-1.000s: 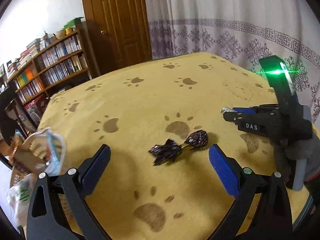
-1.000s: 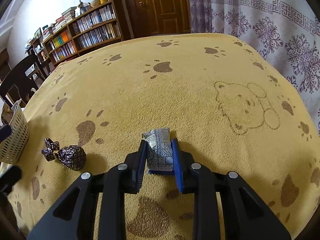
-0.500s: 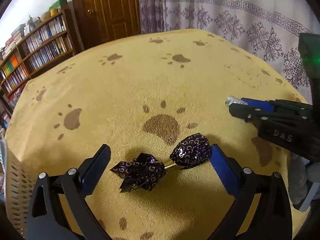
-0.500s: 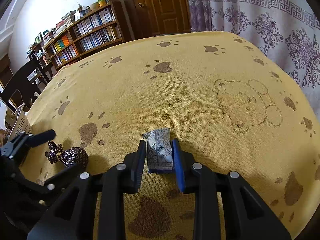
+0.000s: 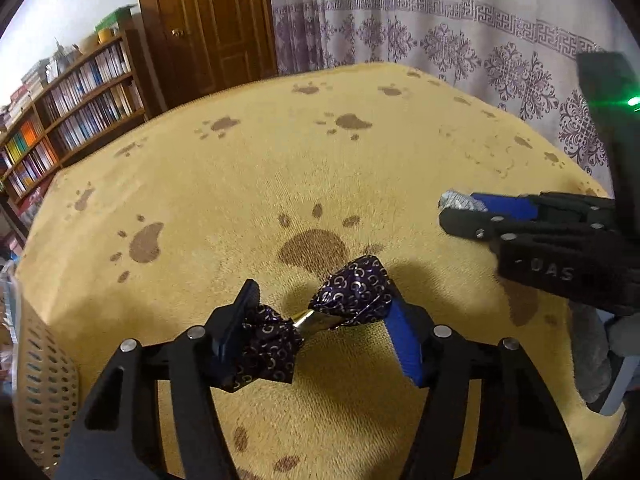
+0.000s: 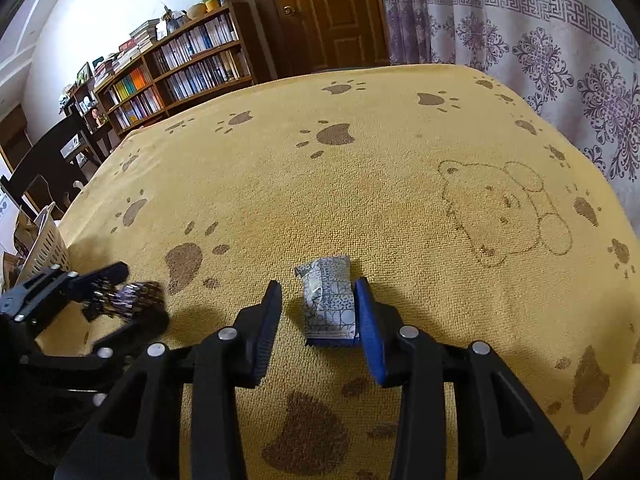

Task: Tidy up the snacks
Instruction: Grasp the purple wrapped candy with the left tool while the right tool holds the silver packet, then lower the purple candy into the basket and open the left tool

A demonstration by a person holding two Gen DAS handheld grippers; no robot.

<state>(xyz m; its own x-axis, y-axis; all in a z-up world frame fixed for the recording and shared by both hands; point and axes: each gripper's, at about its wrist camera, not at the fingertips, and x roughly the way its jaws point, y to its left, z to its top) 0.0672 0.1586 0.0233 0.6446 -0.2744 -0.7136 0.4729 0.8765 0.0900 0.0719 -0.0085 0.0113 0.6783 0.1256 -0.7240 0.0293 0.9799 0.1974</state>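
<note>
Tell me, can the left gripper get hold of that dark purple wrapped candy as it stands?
Probably yes. The left gripper already has its fingers on either side of the purple candy on the yellow blanket, and nothing lies between them. The right gripper is off to the side around a silver packet.

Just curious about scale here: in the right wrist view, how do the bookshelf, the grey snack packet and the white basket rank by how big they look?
1. bookshelf, though it stands farthest away
2. grey snack packet
3. white basket, cut off by the frame edge, so its rank against the packet is unsure
</note>
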